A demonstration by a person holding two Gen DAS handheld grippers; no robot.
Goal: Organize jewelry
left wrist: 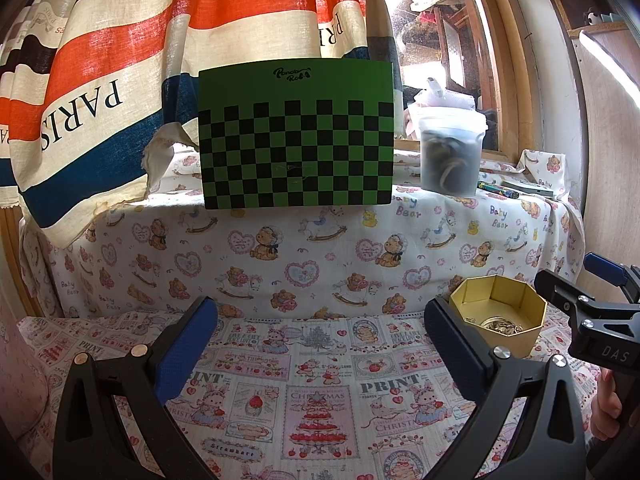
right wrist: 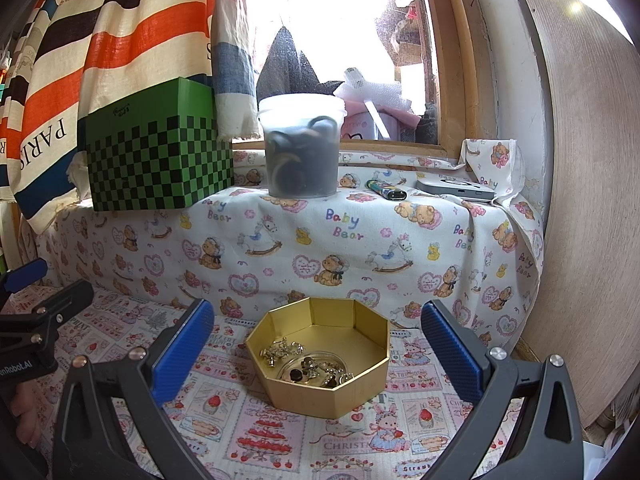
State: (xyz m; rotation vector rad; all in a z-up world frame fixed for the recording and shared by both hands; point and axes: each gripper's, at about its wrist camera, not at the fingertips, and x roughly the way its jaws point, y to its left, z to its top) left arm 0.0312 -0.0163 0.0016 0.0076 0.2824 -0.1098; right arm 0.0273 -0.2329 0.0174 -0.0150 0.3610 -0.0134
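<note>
A gold octagonal tin [right wrist: 362, 380] sits on the printed cloth, holding several pieces of gold jewelry [right wrist: 308, 364]. My right gripper [right wrist: 318, 344] is open and empty, its blue fingers to either side of the tin, just above it. The tin also shows in the left wrist view [left wrist: 516, 344], right of my left gripper [left wrist: 320, 336], which is open and empty over bare cloth. The right gripper's body [left wrist: 592, 312] shows at the right edge of the left wrist view.
A raised ledge covered in bear-print cloth [right wrist: 340, 240] stands behind. On it are a green checkered box [left wrist: 296, 136], a clear tub of dark items [right wrist: 302, 148], a lighter [right wrist: 386, 190] and a grey device [right wrist: 456, 190]. A striped curtain [left wrist: 120, 80] hangs at left.
</note>
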